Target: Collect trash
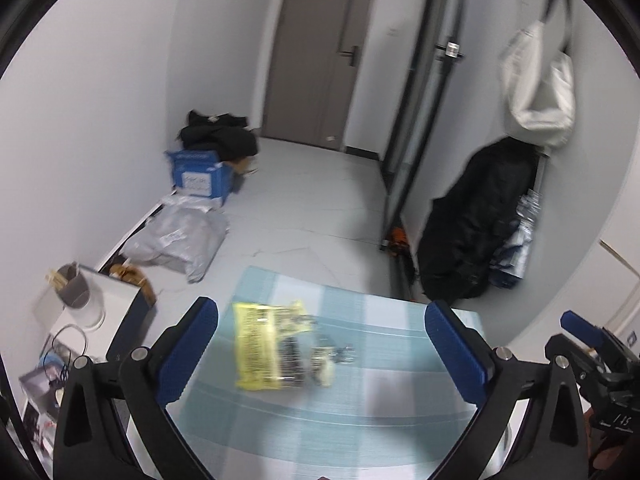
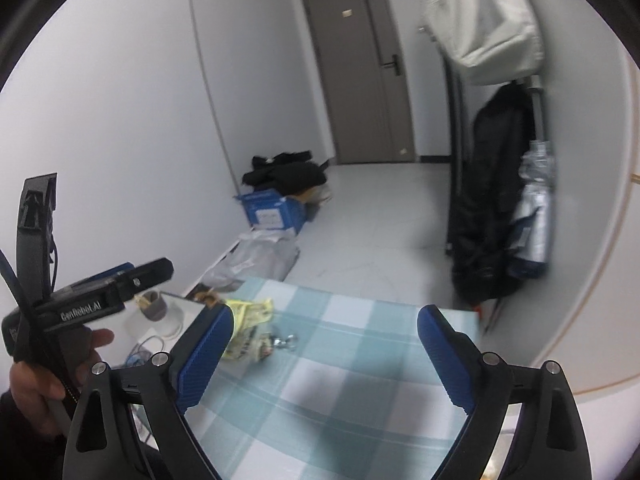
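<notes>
A yellow crumpled snack wrapper (image 1: 264,348) lies on the teal checked tablecloth (image 1: 360,412), with a small set of keys (image 1: 332,356) beside it. My left gripper (image 1: 322,348) is open and empty, its blue pads on either side of the wrapper, above it. In the right wrist view the wrapper (image 2: 248,328) sits at the table's far left, partly behind the left finger. My right gripper (image 2: 324,356) is open and empty over the cloth (image 2: 340,400). The left gripper's body (image 2: 88,304) shows at the left in a hand.
A low white side table (image 1: 100,304) with a grey cup (image 1: 74,284) and cables stands left of the table. A blue box (image 1: 198,174), grey parcel bags (image 1: 176,240) and dark clothes lie along the left wall. A black coat (image 1: 476,224) hangs at the right.
</notes>
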`<state>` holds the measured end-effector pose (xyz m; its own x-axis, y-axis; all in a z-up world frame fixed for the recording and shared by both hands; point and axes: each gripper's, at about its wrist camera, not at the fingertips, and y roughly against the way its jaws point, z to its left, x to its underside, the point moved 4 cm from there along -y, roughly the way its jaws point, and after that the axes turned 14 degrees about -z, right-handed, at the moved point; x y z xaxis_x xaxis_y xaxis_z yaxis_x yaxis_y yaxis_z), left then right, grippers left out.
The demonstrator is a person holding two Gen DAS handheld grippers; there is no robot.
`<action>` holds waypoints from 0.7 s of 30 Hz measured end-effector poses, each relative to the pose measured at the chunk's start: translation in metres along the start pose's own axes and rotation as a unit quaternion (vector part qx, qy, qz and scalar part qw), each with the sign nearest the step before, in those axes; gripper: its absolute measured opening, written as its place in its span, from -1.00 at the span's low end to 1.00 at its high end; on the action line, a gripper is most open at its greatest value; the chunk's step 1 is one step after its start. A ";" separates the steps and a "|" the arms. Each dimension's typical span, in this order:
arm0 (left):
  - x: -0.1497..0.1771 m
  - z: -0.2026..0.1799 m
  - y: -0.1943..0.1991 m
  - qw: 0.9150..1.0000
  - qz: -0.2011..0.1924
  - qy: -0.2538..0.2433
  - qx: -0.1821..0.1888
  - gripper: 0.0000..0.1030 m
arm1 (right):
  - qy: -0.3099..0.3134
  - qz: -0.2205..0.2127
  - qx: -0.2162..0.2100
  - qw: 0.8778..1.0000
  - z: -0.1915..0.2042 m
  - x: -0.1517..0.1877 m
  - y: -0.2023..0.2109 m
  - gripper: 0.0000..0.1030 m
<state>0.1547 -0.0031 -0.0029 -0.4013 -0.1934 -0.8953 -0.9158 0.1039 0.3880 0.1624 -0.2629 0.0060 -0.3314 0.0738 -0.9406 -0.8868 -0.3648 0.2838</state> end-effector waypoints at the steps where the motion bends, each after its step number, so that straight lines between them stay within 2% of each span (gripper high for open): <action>1: 0.001 0.007 -0.001 1.000 0.002 0.008 -0.001 0.97 | 0.005 0.005 -0.003 1.000 0.006 0.003 -0.008 0.82; 4: 0.007 0.034 -0.012 0.999 0.012 0.036 -0.019 0.97 | 0.017 0.017 -0.017 1.000 0.019 0.012 -0.027 0.82; 10: 0.014 0.072 -0.018 0.997 0.022 0.051 -0.051 0.97 | 0.037 0.052 -0.036 0.997 0.043 0.030 -0.075 0.82; 14: 0.016 0.094 -0.018 0.995 0.033 0.072 -0.057 0.97 | 0.054 0.080 -0.045 0.994 0.055 0.042 -0.104 0.82; 21: 0.022 0.117 -0.026 0.993 0.057 0.081 -0.071 0.97 | 0.059 0.128 -0.065 0.988 0.066 0.065 -0.152 0.81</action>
<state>0.1714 0.1036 -0.0581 -0.4893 -0.3437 -0.8015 -0.8531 -0.0021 0.5217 0.2547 -0.1411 -0.0860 -0.4921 -0.1426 -0.8588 -0.7281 -0.4734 0.4958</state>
